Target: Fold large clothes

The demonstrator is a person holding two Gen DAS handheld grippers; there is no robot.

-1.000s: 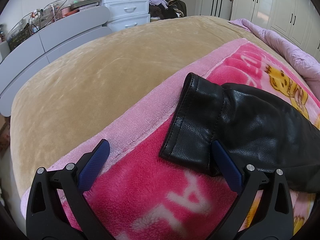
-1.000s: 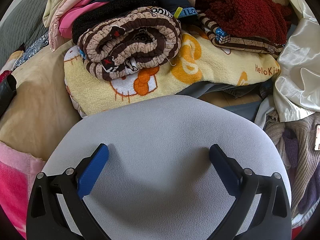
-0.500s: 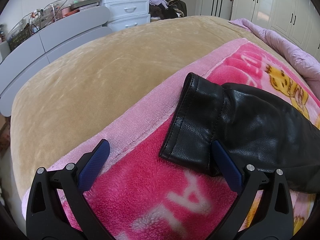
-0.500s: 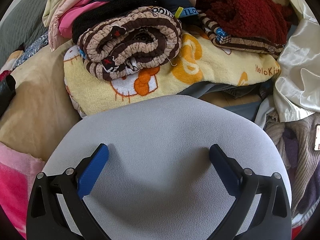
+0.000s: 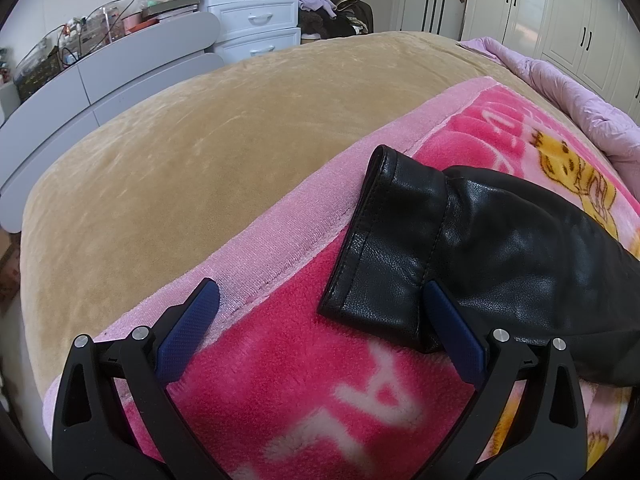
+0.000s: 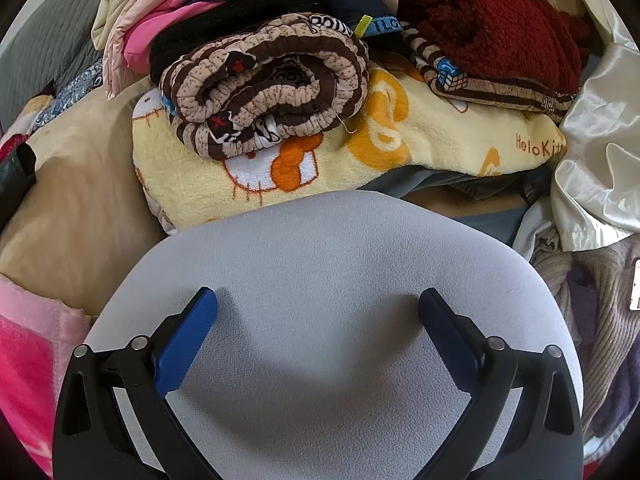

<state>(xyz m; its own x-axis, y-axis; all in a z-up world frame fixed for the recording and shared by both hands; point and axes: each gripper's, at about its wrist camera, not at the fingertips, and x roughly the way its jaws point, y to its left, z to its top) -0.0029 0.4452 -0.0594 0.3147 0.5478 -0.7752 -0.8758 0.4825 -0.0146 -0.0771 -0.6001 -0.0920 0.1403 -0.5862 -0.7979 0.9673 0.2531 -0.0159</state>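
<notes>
A black leather jacket (image 5: 508, 248) lies on a pink cartoon blanket (image 5: 304, 392), its sleeve cuff (image 5: 384, 248) pointing toward the tan bedspread (image 5: 192, 160). My left gripper (image 5: 318, 304) is open low over the blanket, with the cuff's near corner between its blue pads and the right pad touching the leather. My right gripper (image 6: 318, 308) is open above a smooth grey padded surface (image 6: 320, 280), holding nothing. A black edge of the jacket (image 6: 16, 176) shows at the far left of the right wrist view.
A pile of clothes lies beyond the grey surface: a rolled brown striped garment (image 6: 272, 88), a yellow cartoon blanket (image 6: 400, 148), a red knit (image 6: 500, 28), cream satin (image 6: 600, 160). White drawers (image 5: 252, 8), a grey headboard (image 5: 100, 80), wardrobe doors (image 5: 560, 16), a lilac quilt (image 5: 568, 96).
</notes>
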